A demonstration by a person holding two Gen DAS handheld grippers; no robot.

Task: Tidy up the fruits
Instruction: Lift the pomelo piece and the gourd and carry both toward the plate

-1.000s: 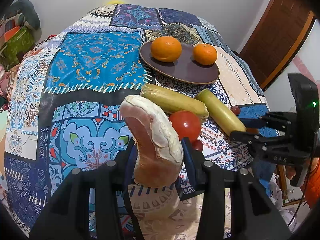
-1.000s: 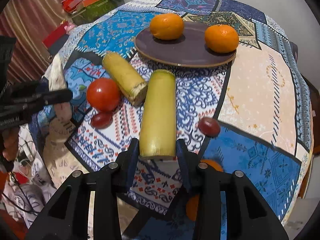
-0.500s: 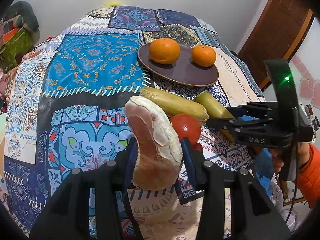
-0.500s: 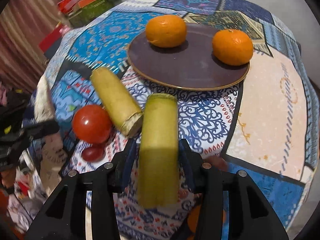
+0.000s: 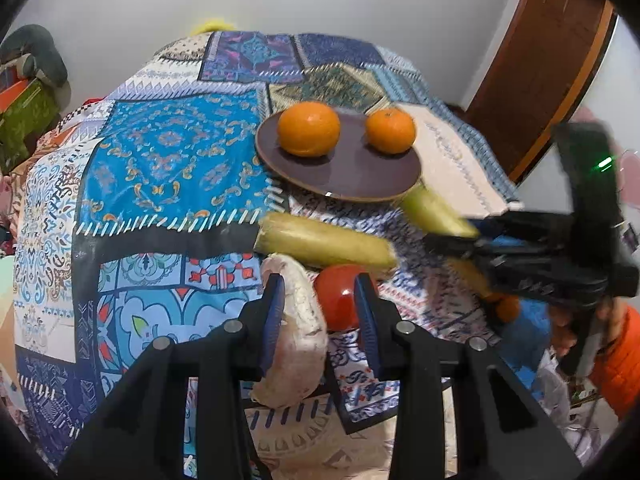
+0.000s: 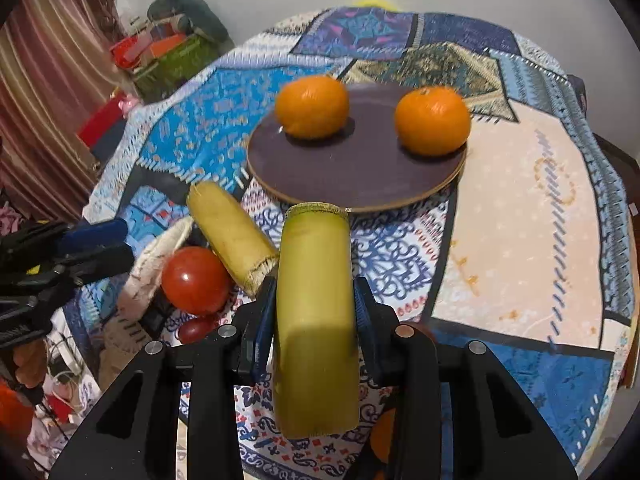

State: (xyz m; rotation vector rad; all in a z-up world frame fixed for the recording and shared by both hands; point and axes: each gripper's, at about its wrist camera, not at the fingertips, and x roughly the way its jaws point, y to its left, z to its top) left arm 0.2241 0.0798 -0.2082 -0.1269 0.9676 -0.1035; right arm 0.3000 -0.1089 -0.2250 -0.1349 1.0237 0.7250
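My right gripper (image 6: 316,284) has its jaws closing, both pads pressed on a yellow-green stalk piece (image 6: 316,320) held above the cloth; its far end reaches the brown plate (image 6: 360,184). Two oranges (image 6: 312,106) (image 6: 432,120) sit on that plate. My left gripper (image 5: 320,280) has its jaws closing around a pale wedge (image 5: 296,340), which leans on the left pad and stands apart from the right one. Behind it sit a red tomato (image 5: 340,300) and a second stalk piece (image 5: 324,244). The left wrist view shows the right gripper (image 5: 448,240) at the right.
A patchwork cloth (image 6: 520,220) covers the round table. A dark grape (image 6: 196,328) lies by the tomato (image 6: 196,280), and a small orange fruit (image 6: 382,436) sits near the front edge. Boxes (image 6: 168,56) stand beyond the table's left side, and a wooden door (image 5: 540,64) stands to the right.
The right gripper has lifted the stalk piece off the cloth and carried it toward the plate. The pale wedge has tipped left between the left jaws, and a gap now shows beside the right pad.
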